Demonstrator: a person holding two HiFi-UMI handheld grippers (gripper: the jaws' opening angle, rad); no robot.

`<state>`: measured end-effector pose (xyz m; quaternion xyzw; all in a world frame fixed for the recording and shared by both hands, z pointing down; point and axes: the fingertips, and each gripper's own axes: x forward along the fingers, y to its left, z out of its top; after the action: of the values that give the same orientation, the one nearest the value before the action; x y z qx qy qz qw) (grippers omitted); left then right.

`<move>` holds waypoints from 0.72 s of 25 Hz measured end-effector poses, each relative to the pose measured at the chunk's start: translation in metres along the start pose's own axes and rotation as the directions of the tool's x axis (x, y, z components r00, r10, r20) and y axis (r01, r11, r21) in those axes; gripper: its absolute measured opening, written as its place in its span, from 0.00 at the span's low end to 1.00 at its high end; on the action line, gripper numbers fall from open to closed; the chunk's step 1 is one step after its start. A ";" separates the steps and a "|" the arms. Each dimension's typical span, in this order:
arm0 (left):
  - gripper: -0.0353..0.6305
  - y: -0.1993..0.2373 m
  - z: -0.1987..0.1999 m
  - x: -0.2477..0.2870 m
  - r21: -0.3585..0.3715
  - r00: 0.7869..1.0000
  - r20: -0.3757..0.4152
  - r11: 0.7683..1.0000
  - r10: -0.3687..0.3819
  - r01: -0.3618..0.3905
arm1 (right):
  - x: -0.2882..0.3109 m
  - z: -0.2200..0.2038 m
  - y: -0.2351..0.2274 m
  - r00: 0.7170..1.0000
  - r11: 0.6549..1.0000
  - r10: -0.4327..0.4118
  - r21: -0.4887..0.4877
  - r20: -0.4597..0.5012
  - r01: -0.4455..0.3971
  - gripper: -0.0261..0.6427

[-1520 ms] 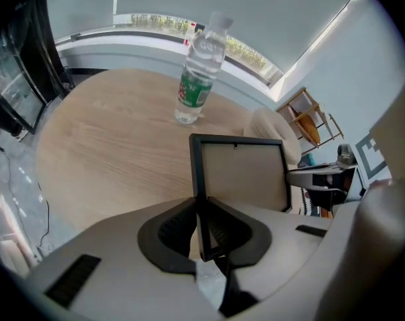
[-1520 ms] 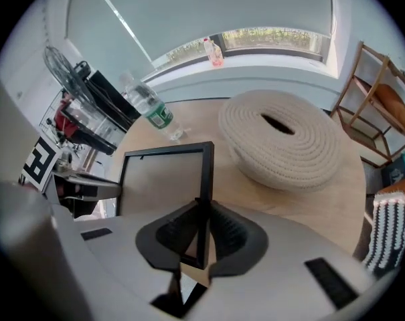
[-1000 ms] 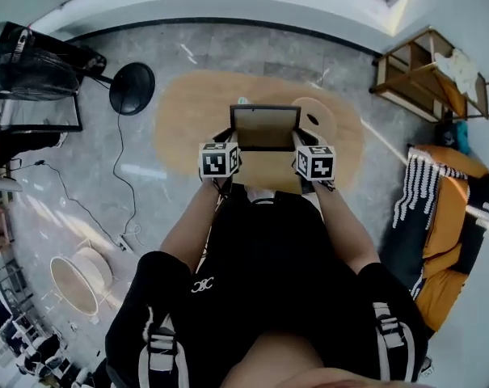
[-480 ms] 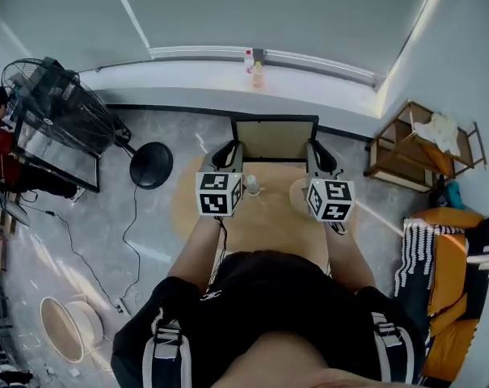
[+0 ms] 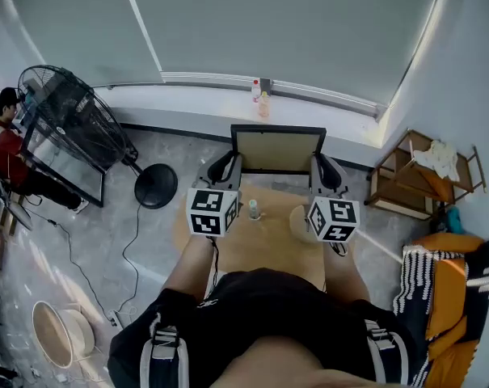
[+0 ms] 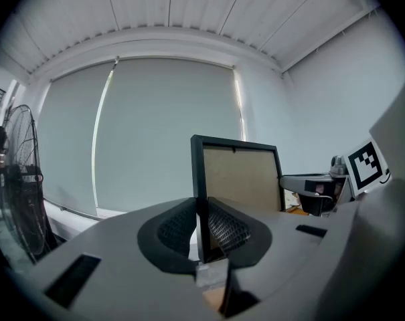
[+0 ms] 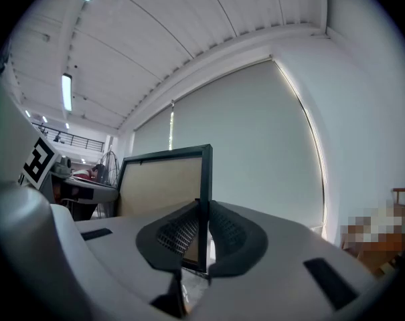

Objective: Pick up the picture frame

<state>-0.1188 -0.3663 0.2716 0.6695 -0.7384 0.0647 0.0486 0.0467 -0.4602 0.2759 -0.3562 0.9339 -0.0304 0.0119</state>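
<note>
Left fingers (image 6: 225,229): your mesh pads are pinched nearly together on the left black rail of the picture frame (image 6: 242,176), pressing it from both sides.
Right fingers (image 7: 179,234): the same narrow pinch on the frame's right rail, with pads on both of its faces.
Left gripper (image 5: 228,165) and right gripper (image 5: 319,166): level with each other, one at each side of the frame, pointing away from you.
Frame's place: upright in the air between your grippers, brown backing toward you, touching nothing else.
Table (image 5: 268,245): round wooden top near you, well below the frame, with a small bottle (image 5: 254,209) standing on it.
Done: judging by the gap below the frame, the grasp and the lift are both complete.
Left: nothing of the pick-up itself, only holding both pinches firm and level.
</note>
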 end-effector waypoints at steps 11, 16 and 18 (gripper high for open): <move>0.16 -0.011 -0.003 -0.006 -0.002 1.000 -0.011 1.000 -0.004 0.004 | -0.012 -0.003 -0.004 1.000 1.000 0.008 0.004 0.007 -0.008 0.13; 0.16 -0.014 -0.011 -0.006 -0.012 1.000 -0.023 1.000 -0.003 0.003 | -0.016 -0.009 -0.005 0.999 0.999 0.037 -0.002 0.004 -0.037 0.13; 0.16 -0.015 -0.012 -0.007 -0.009 1.000 -0.021 1.000 0.000 0.000 | -0.016 -0.012 -0.005 0.999 0.999 0.040 0.002 0.001 -0.040 0.13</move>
<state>-0.1036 -0.3589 0.2823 0.6685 -0.7381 0.0683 0.0595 0.0618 -0.4525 0.2880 -0.3374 0.9408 -0.0307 0.0133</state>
